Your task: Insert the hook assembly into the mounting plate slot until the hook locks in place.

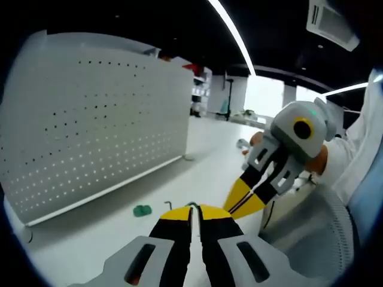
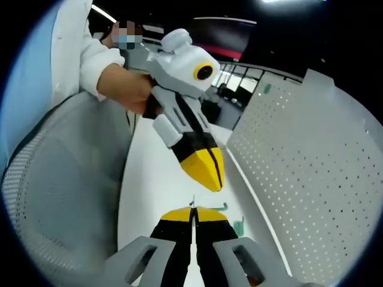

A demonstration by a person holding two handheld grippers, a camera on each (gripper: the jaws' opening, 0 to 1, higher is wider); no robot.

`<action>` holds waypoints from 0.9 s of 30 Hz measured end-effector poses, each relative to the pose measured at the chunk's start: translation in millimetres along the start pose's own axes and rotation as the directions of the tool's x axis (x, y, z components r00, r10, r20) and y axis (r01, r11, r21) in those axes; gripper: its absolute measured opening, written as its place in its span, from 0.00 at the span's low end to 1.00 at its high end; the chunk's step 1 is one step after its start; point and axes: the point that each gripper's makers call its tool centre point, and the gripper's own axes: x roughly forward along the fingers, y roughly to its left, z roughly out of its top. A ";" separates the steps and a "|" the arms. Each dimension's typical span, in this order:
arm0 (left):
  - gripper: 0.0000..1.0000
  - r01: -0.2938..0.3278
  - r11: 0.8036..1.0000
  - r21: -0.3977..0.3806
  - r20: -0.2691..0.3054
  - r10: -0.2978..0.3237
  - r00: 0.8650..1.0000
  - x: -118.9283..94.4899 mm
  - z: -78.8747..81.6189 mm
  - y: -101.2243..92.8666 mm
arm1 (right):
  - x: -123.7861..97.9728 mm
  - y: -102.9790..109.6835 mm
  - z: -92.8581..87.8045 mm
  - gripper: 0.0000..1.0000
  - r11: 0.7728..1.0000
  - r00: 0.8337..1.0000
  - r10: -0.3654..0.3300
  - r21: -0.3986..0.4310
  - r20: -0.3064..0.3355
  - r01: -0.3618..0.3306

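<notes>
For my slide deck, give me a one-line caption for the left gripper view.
Left gripper, fingers shut, faces a white pegboard; right gripper alongside, small green piece on the table.

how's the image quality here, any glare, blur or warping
Left gripper view: fisheye bows the pegboard, ceiling light strips and the window beyond blow out white, and the right gripper looks slightly soft. Right gripper view: the pegboard curves strongly toward the rim, the left gripper is sharp, and the white table is evenly lit with faint shadows.
</notes>
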 end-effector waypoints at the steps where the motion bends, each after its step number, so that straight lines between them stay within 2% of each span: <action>1: 0.06 0.005 1.000 -0.011 -0.012 -0.005 1.000 0.6 -2.2 -0.6 | 0.2 0.7 0.7 0.00 1.000 1.000 0.002 -0.003 0.001 -0.002; 7: 0.09 0.027 0.995 -0.100 -0.066 -0.034 0.997 3.3 -11.7 -3.4 | 0.8 2.6 2.8 0.00 1.000 1.000 0.007 -0.022 0.001 -0.007; 13: 0.08 0.030 0.989 -0.143 -0.095 -0.044 0.995 6.7 -16.1 -3.4 | 3.5 7.2 7.7 0.00 0.999 1.000 0.019 -0.045 0.004 -0.019; 27: 0.06 0.000 0.983 -0.185 -0.131 -0.025 0.991 12.0 -19.9 -2.6 | 9.2 11.0 10.4 0.00 0.994 1.000 0.028 -0.102 -0.009 -0.029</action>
